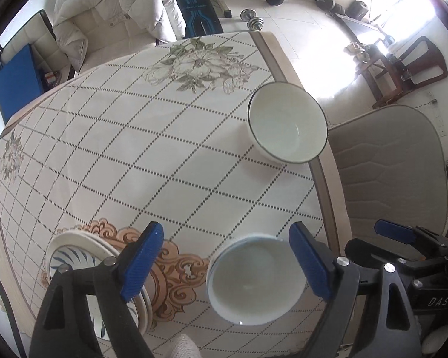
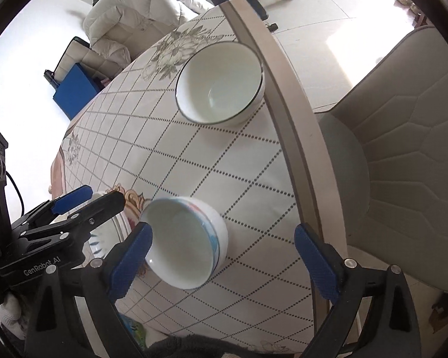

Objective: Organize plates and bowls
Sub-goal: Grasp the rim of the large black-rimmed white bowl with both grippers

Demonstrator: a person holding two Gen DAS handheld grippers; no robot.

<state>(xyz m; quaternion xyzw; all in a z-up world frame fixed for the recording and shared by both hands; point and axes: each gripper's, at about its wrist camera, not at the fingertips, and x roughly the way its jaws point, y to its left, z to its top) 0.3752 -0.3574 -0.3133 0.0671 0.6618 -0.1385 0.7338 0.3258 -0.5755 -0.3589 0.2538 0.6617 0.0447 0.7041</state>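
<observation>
A small white bowl with a blue and red band (image 1: 255,279) (image 2: 183,243) stands on the table near its front edge. A larger white bowl with a dark rim (image 1: 286,126) (image 2: 221,82) stands farther back by the right table edge. A stack of blue-patterned plates (image 1: 83,256) (image 2: 100,243) lies at the front left. My left gripper (image 1: 227,264) is open, its jaws wide above the small bowl and the plates. My right gripper (image 2: 224,264) is open, its jaws either side of the small bowl, left pad close to its rim.
The table carries a checked, flowered cloth (image 1: 152,137) (image 2: 212,161). A padded grey chair (image 1: 388,173) (image 2: 403,137) stands right of the table. A chair with a white jacket (image 1: 116,15) is behind it. Dumbbells (image 1: 251,19) lie on the floor.
</observation>
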